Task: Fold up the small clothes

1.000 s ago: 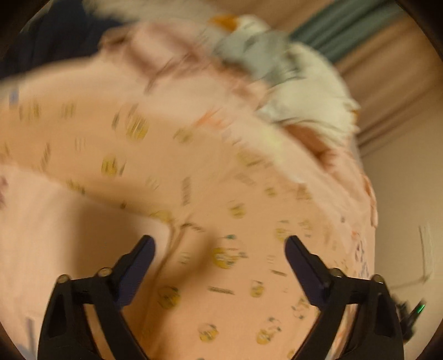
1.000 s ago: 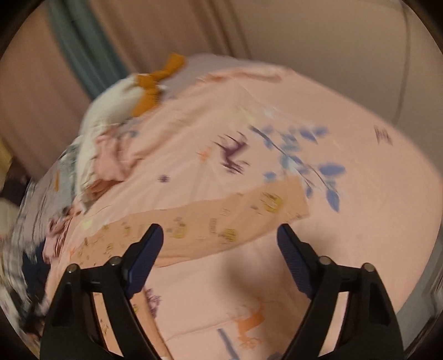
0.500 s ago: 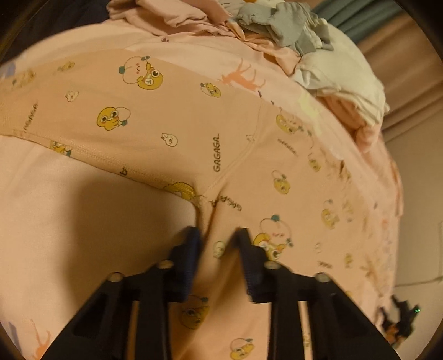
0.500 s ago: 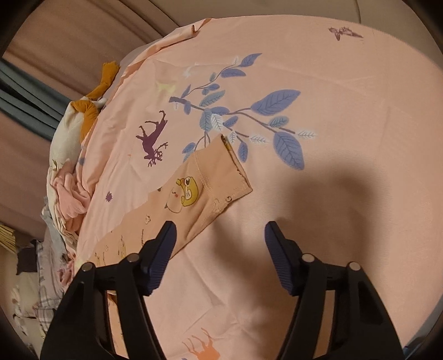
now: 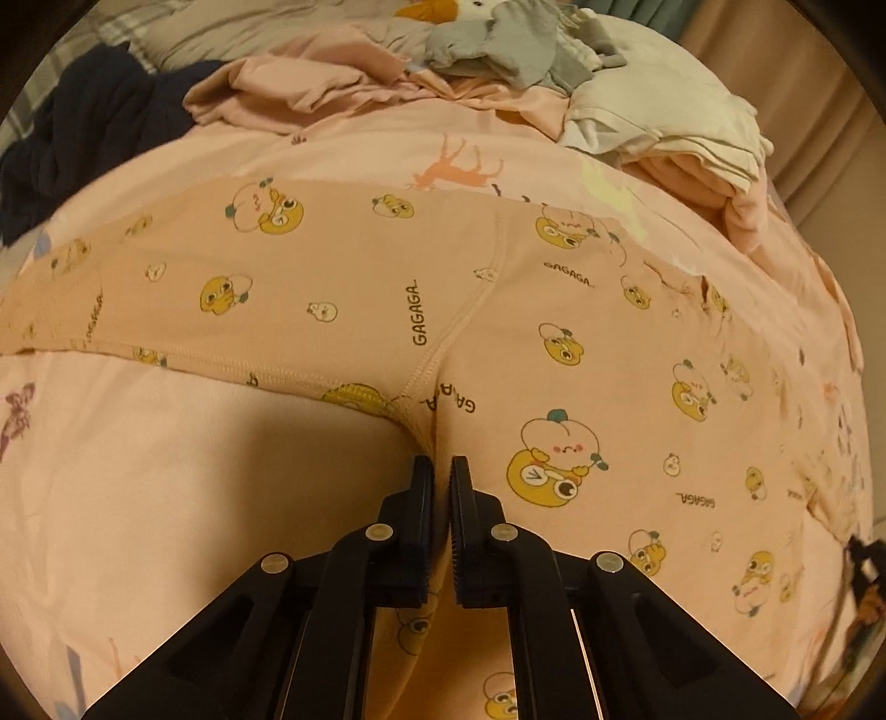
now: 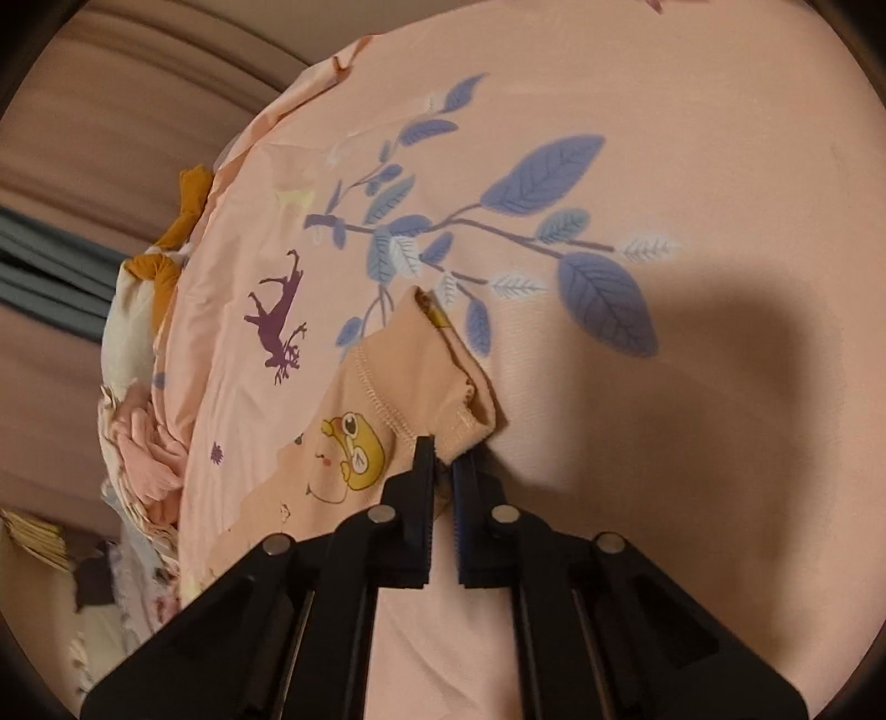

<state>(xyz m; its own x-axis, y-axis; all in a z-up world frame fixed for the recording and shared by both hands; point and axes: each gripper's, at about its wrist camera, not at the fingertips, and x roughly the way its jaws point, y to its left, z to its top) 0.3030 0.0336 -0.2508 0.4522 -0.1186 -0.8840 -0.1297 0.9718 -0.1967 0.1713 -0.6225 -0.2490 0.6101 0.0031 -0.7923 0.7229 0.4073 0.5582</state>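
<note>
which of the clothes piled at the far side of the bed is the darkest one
The navy garment, bunched at the far left of the pile in the left wrist view. The pink top, grey piece and cream clothes beside it are all pale.

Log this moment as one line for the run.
left gripper: shut on pants crotch | right gripper: shut on cuff | stage: grasped, unfolded

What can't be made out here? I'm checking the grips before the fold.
- Left wrist view: the printed garment under the left gripper is hidden by the fingers.
- Right wrist view: the cuff corner vanishes between the right gripper pads; the bedsheet shadow darkens it.
</note>
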